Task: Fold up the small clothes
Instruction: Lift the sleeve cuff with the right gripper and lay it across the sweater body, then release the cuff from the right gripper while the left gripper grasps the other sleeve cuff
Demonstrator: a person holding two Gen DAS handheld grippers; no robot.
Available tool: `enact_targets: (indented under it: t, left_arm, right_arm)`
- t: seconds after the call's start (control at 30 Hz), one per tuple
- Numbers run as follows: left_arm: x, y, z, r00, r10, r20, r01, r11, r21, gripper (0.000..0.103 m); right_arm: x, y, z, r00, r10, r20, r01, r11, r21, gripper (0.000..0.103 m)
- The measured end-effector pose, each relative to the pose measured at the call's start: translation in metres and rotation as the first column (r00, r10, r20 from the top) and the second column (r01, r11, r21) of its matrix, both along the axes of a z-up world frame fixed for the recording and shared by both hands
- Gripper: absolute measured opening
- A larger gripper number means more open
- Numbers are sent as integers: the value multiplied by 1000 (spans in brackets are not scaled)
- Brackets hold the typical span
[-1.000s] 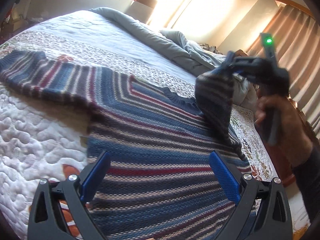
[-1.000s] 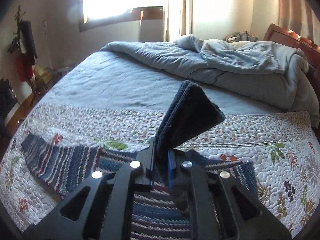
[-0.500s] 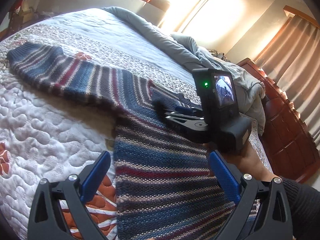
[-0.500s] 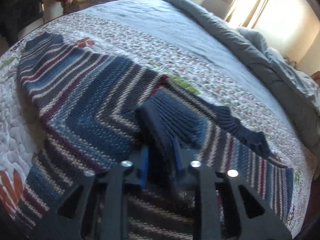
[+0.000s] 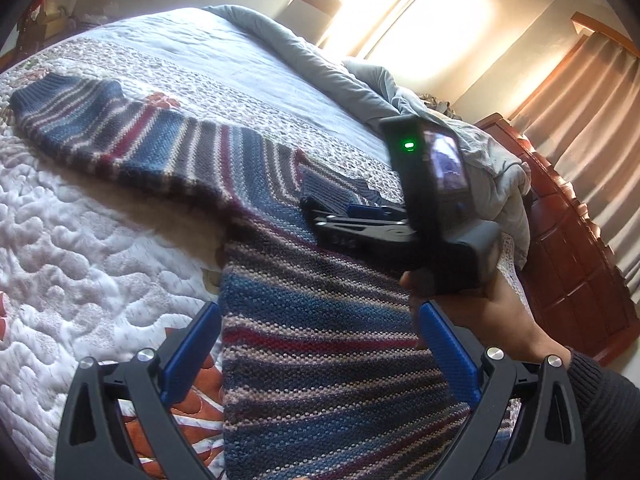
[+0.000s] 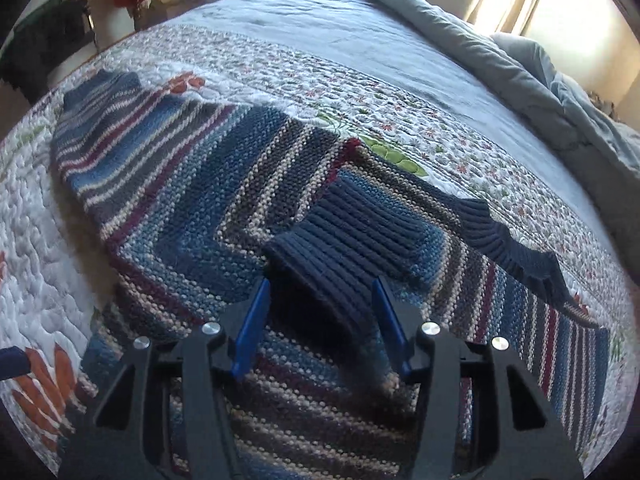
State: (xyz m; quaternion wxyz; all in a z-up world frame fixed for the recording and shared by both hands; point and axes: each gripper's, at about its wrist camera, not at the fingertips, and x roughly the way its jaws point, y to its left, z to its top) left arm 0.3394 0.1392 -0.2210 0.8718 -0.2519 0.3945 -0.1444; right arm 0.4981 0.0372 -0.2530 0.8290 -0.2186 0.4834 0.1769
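Sunny bedroom, striped sweater on the bed

Spread flat on the flowery quilt [image 6: 280, 68]: striped sweater [image 6: 224, 200], one sleeve folded in over its middle, dark blue cuff [image 6: 348, 240] on top. Right hand-held gripper [image 6: 320, 300] low over that cuff, just opened about halfway, cuff between the blue pads, not squeezed. Left hand-held gripper [image 5: 320, 344] wide open above the sweater's bottom part, holding nothing
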Motion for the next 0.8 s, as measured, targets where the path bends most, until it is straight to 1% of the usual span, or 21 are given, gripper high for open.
enact_targets:
  t: [0.03,0.1,0.13,0.17,0.27,0.43,0.53,0.57,0.6,0.63,0.67,0.73,0.77,0.8]
  left_arm:
    - [0,-1,-1,1000,-1,-2,1,1000,1,99]
    - [1,-2,-2,1000,-9,-7,9,1000,3,99]
    - [2,-3,-3,1000,-10,-8,10,1000,6,99]
    - [2,-5,-3,1000,-10,-9,10,1000,12,99]
    - [2,-8,-2,1000,-13,-6,13,1000,16,99]
    - [1,-12,-2,1000,-20,-2,20,999,34,99]
    - [4,-12,-4,1000,-15,-8,15,999,39,99]
    - [6,-11,-5,1000,-10,-10,10,999,43,99]
    - [7,-11,-5,1000,-2,-11,3,999,41,99]
    - [9,-9,-4,1000,-1,-12,1,1000,20,99]
    - [10,-8,-4,1000,-5,-15,5,1000,-11,99]
    - [17,-4,-4,999,-17,-30,14,994,-108,99]
    - [21,-4,-6,999,-18,-40,11,987,-163,99]
    - [27,-5,-7,999,-20,-50,10,982,-190,99]
  right_arm:
    - [3,1,-3,1000,-9,8,9,1000,-6,47]
    - [8,-2,-4,1000,-31,2,31,999,5,31]
    - [10,-5,-3,999,-42,-2,42,999,13,15]
    - [12,-7,-1,999,-53,0,53,998,25,10]
    - [9,-8,4,998,-61,2,60,997,53,10]
    - [10,-6,-2,998,-56,-1,56,997,48,10]
    - [9,-11,0,998,-60,-12,61,994,86,17]
    - [7,-16,7,998,-65,-14,66,991,118,24]
    - [3,-25,15,997,-76,-17,77,984,163,28]
    - [-1,-34,21,996,-90,-20,92,974,205,37]
    - [-11,-51,31,993,-115,-24,117,957,265,44]
    - [-39,-87,43,986,-164,-10,157,924,348,50]
    - [-54,-103,45,981,-193,4,177,910,374,51]
    - [-71,-122,45,975,-224,12,201,894,401,51]
